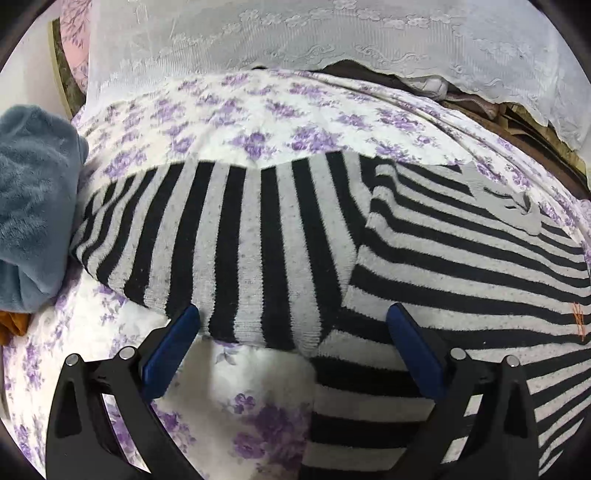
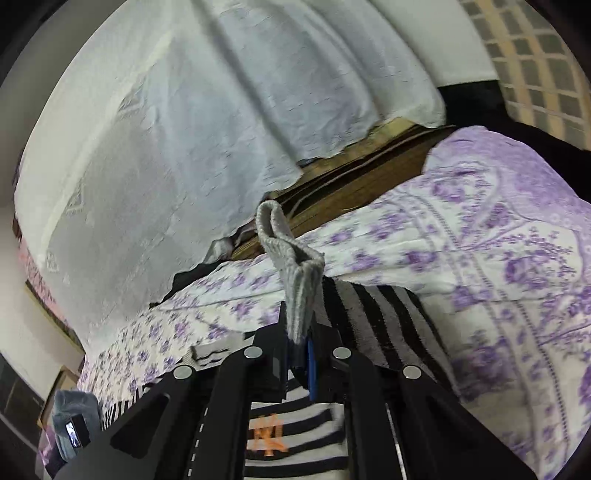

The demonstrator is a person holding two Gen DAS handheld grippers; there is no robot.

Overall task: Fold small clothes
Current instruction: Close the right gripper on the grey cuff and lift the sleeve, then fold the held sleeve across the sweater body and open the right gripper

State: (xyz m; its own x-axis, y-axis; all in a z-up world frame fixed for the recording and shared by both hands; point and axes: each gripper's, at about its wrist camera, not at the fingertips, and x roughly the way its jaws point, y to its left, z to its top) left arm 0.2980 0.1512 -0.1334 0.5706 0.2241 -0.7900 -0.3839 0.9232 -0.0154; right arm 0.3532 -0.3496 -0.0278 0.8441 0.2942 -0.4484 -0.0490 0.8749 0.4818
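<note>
Two grippers are working over one black-and-grey striped sweater (image 1: 280, 240) that is lying spread on a bedspread (image 1: 236, 122) printed with purple flowers. The left gripper (image 1: 293, 325) is hovering with its blue-padded fingers (image 1: 173, 339) spread wide and grasping nothing; the near hem of the sweater's folded panel is lying between the two fingertips. To the right of that panel, another part of the garment is lying with its stripes running crosswise. The right gripper (image 2: 300, 345) is clamping the sweater's grey ribbed cuff (image 2: 295, 266), which is standing up from between the closed fingers and curling over at its top. An orange embroidered mark (image 2: 269, 437) is showing on the striped cloth beneath this gripper. A blue-grey fleece garment (image 1: 33, 199) is resting at the sweater's left edge. A white lace curtain (image 1: 295, 33) is hanging behind the bed.
</note>
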